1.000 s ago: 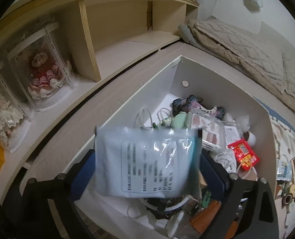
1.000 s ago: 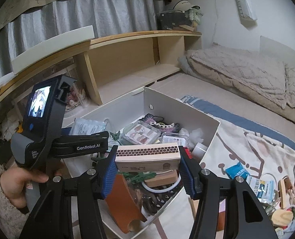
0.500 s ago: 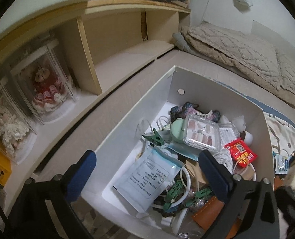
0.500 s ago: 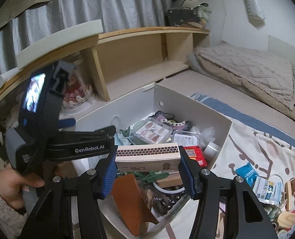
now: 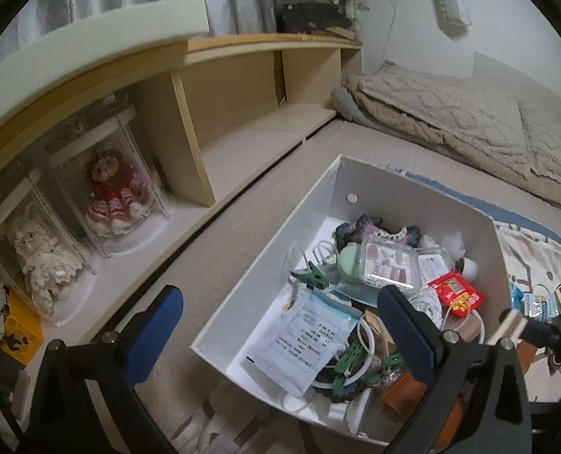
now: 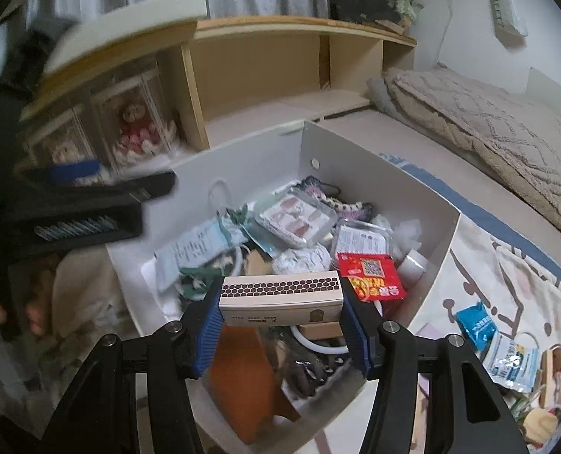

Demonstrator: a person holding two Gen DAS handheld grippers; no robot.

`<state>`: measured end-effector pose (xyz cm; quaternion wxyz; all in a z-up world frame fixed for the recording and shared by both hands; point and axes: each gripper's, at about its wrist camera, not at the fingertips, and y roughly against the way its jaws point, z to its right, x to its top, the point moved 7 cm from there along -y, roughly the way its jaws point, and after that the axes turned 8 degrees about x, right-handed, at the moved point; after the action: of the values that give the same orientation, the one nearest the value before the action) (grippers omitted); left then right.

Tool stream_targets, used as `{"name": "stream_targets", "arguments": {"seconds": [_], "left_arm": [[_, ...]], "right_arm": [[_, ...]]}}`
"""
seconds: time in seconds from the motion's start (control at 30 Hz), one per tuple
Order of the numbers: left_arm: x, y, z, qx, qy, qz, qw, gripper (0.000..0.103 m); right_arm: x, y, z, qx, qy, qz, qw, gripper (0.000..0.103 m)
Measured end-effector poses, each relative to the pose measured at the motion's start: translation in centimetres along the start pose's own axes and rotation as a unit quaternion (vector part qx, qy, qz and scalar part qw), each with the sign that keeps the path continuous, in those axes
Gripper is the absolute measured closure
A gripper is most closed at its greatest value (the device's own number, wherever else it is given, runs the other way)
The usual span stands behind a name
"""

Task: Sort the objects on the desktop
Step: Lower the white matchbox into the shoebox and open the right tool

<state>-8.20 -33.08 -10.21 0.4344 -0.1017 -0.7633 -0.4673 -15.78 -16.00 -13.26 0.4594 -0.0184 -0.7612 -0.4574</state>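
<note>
A white box (image 5: 416,204) (image 6: 356,155) full of small items stands on the bed. My right gripper (image 6: 282,304) is shut on a cream matchbox (image 6: 280,297) with a honeycomb strip, held over the box's near end. The matchbox's end (image 5: 509,327) shows at the right edge of the left wrist view. My left gripper (image 5: 280,335) is open and holds nothing, its fingers astride the box's near left corner. Beneath it a white and blue sachet (image 5: 310,335) (image 6: 191,244) lies inside the box. The left gripper's dark, blurred body (image 6: 91,204) shows at the left of the right wrist view.
The box holds a red packet (image 6: 369,274), a clear nail case (image 6: 297,219), green clips (image 5: 350,359) and an orange card (image 6: 242,382). More packets (image 6: 499,344) lie on the patterned cloth to the right. A wooden shelf with cased dolls (image 5: 110,193) stands behind, a beige blanket (image 5: 450,113) far right.
My left gripper opened and let the sachet drop into the box, then rose and drew back. My right gripper carried the matchbox lower, toward the box.
</note>
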Motion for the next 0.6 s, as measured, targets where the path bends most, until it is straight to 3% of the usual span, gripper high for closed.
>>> {"name": "stream_targets", "arguments": {"seconds": [0.23, 0.4, 0.53, 0.57, 0.6], "left_arm": [[0.3, 2.4, -0.3, -0.006, 0.000, 0.012, 0.9999, 0.000], [0.5, 4.3, -0.1, -0.015, -0.002, 0.027, 0.9995, 0.000], [0.7, 5.7, -0.2, -0.025, 0.006, 0.038, 0.9990, 0.000], [0.7, 5.9, -0.3, -0.026, 0.007, 0.040, 0.9988, 0.000], [0.8, 6.1, -0.2, -0.026, 0.006, 0.042, 0.9988, 0.000]], "right_arm": [[-1.7, -0.6, 0.6, -0.009, 0.052, -0.040, 0.998, 0.046], [-2.4, -0.7, 1.4, -0.023, 0.056, -0.056, 0.997, 0.046], [-2.7, -0.9, 1.8, -0.008, 0.048, -0.070, 0.996, 0.046], [-2.9, -1.0, 1.7, -0.001, 0.047, -0.075, 0.996, 0.040], [-3.0, -1.1, 1.6, 0.007, 0.045, -0.079, 0.996, 0.025]]}}
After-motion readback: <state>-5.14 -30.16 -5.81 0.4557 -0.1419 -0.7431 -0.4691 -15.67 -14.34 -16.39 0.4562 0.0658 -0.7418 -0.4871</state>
